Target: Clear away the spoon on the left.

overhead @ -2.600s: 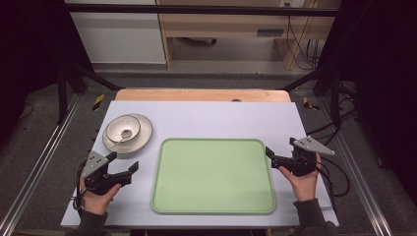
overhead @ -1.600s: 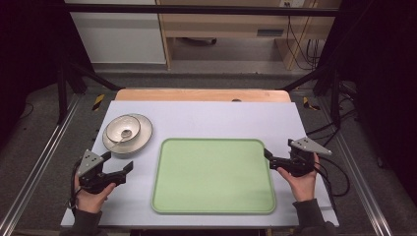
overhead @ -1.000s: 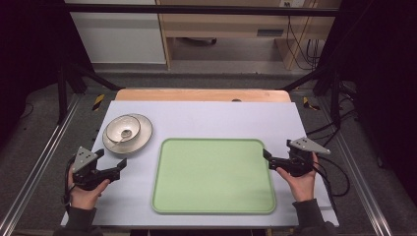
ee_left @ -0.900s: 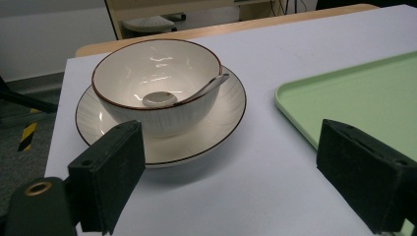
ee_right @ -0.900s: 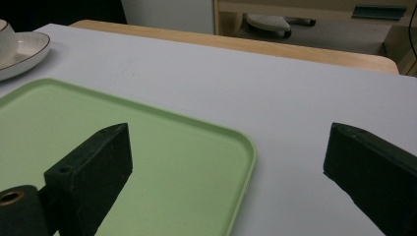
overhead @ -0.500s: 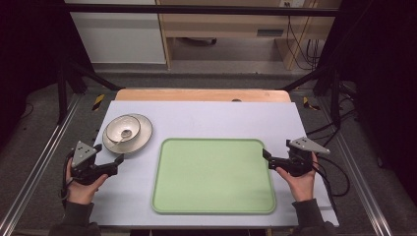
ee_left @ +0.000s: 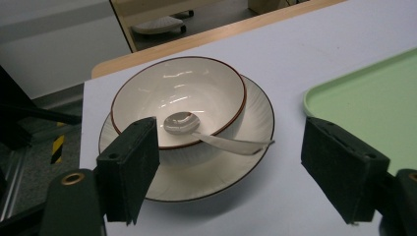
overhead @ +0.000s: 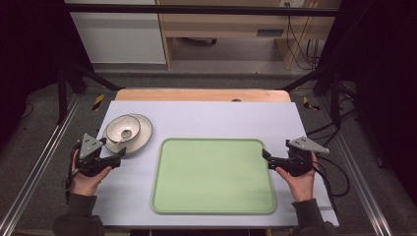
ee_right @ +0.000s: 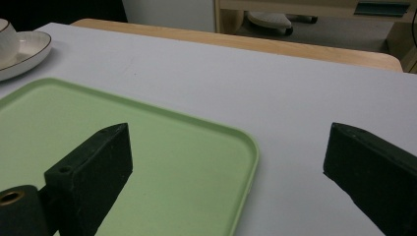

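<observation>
The left tool hovers just beside the white ceramic bowl with a dark rim, at its 7 o'clock. The tool's jaws are spread but have just been closing, with nothing between them. The bowl sits on a white ribbed plate and holds a metal spoon. The right tool, jaws spread and holding nothing, rests at the 3 o'clock edge of the pale green plastic tray on the white desk.

The bowl is white with a thin brown rim. The plate under it is white too. The tray is light green. The table is pale grey-blue.
</observation>
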### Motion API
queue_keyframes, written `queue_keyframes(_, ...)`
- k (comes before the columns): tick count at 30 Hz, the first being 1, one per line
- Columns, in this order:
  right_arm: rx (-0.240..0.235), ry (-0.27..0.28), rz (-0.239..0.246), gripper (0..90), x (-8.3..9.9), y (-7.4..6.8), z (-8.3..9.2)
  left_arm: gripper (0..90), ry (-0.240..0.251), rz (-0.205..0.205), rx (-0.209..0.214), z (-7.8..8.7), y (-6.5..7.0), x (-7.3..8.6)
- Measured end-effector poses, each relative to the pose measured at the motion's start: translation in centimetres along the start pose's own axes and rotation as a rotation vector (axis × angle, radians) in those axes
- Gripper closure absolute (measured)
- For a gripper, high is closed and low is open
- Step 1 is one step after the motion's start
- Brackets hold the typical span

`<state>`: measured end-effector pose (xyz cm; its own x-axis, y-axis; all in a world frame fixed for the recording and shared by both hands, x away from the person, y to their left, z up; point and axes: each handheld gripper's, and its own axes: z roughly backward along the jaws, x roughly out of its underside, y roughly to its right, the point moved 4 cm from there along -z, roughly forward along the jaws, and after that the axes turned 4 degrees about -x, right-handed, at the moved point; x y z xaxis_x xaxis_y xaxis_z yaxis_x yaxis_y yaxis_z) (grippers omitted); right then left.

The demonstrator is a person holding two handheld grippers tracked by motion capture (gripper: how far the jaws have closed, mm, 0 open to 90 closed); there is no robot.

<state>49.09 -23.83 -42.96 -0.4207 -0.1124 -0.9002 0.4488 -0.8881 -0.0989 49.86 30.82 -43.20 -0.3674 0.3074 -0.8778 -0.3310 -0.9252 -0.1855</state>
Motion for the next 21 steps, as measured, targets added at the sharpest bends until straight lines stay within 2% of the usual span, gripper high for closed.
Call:
queue_keyframes(6,-0.002,-0.007,-0.002,4.7,0.03,-0.01,-0.04,27.9,-0.015,-0.002,-0.001,-0.66,-0.05,0.03)
queue_keyframes(15,0.001,-0.015,0.003,4.7,0.07,0.02,-0.09,44.3,-0.054,-0.037,-0.005,-0.94,0.02,0.65)
queue_keyframes(21,0.0,-0.023,0.003,4.8,0.15,-0.03,-0.26,54.7,-0.047,-0.052,-0.007,-0.94,0.11,0.67)
